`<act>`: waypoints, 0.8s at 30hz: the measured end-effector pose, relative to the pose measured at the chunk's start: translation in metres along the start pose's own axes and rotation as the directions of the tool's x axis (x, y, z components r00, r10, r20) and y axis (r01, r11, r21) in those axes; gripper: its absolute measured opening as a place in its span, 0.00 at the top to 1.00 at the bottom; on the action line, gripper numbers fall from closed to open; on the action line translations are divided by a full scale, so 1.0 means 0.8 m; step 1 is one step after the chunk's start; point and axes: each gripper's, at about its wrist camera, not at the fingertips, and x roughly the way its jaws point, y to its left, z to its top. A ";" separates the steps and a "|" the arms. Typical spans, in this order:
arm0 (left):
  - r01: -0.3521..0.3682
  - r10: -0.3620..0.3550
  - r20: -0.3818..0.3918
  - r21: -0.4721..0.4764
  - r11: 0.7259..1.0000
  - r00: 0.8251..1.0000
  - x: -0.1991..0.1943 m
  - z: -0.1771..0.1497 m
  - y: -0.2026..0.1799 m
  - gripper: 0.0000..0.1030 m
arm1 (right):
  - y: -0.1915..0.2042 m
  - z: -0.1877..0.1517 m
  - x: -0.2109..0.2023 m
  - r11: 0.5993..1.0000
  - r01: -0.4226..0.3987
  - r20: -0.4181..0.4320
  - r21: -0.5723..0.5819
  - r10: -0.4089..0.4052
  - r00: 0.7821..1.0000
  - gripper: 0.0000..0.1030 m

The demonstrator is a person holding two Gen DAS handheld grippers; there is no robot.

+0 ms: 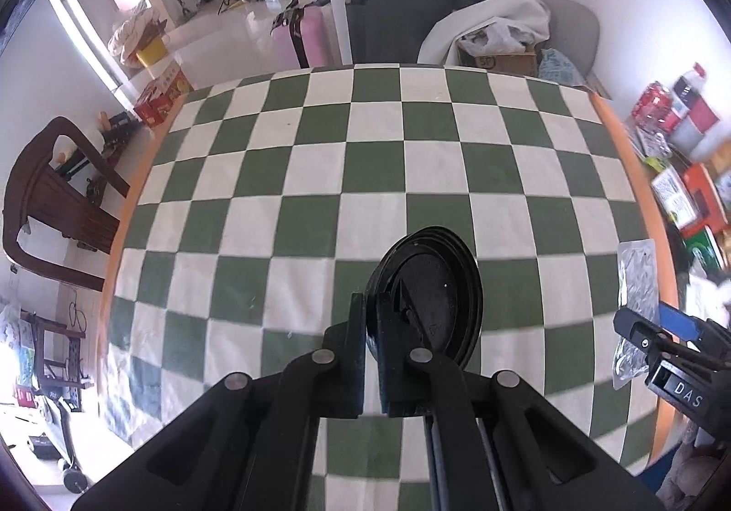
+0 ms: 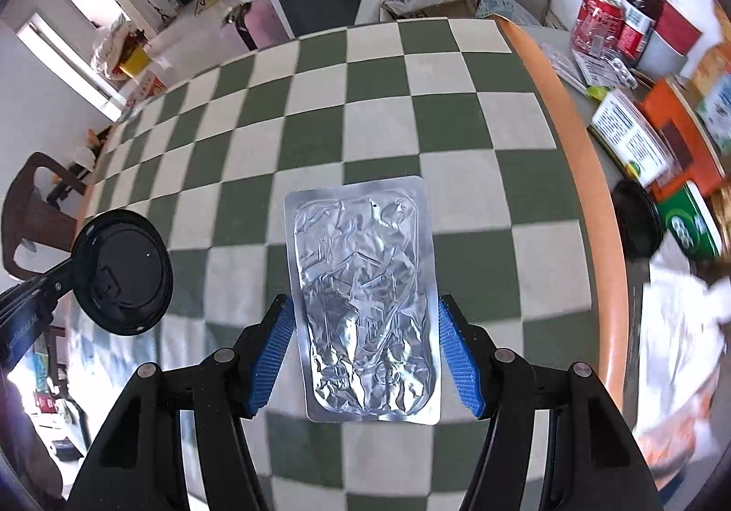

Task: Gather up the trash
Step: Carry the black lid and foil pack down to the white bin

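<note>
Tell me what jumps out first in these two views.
The green-and-white checkered tablecloth fills both views. In the right wrist view a crumpled silver foil pack sits between the blue pads of the right claw, held above the cloth. The left claw is shut on the edge of a black cup lid.

Glossy black plastic lid [image 1: 429, 287]; crinkled shiny foil pack [image 2: 363, 301], seemingly

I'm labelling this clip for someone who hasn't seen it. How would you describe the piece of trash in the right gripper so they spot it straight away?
Find the green-and-white checkered table; above its near part the right gripper holds a flat sheet by its long edges between blue pads. That is the silver foil blister sheet: rectangular, crinkled and shiny, unlike the round black cup lid on its left in the left gripper.
</note>
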 end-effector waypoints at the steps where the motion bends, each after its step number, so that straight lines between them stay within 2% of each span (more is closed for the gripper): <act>1: 0.004 -0.004 0.006 0.005 1.000 1.000 -0.007 -0.010 0.005 0.98 | 0.004 -0.010 -0.006 1.000 -0.001 0.005 0.002 0.001 1.000 0.37; 7: 0.039 -0.040 0.038 0.035 0.999 0.998 -0.054 -0.098 0.045 0.98 | 0.039 -0.102 -0.049 0.999 -0.020 0.041 0.033 0.018 0.999 0.37; 12: 0.083 -0.085 0.025 0.051 0.995 0.996 -0.081 -0.191 0.084 0.98 | 0.075 -0.209 -0.086 0.995 -0.043 0.070 0.085 0.037 0.997 0.37; 17: 0.105 -0.102 -0.049 0.050 0.993 0.994 -0.091 -0.292 0.128 0.98 | 0.117 -0.345 -0.110 0.980 -0.084 0.039 0.180 0.078 0.996 0.37; 20: 0.124 -0.122 -0.129 0.004 0.992 0.984 -0.074 -0.351 0.156 0.98 | 0.138 -0.414 -0.105 0.975 -0.092 -0.014 0.203 0.097 0.995 0.37; 24: 0.114 -0.121 -0.212 -0.047 0.992 0.970 -0.034 -0.418 0.179 0.98 | 0.155 -0.496 -0.081 0.974 -0.083 -0.097 0.212 0.105 0.990 0.37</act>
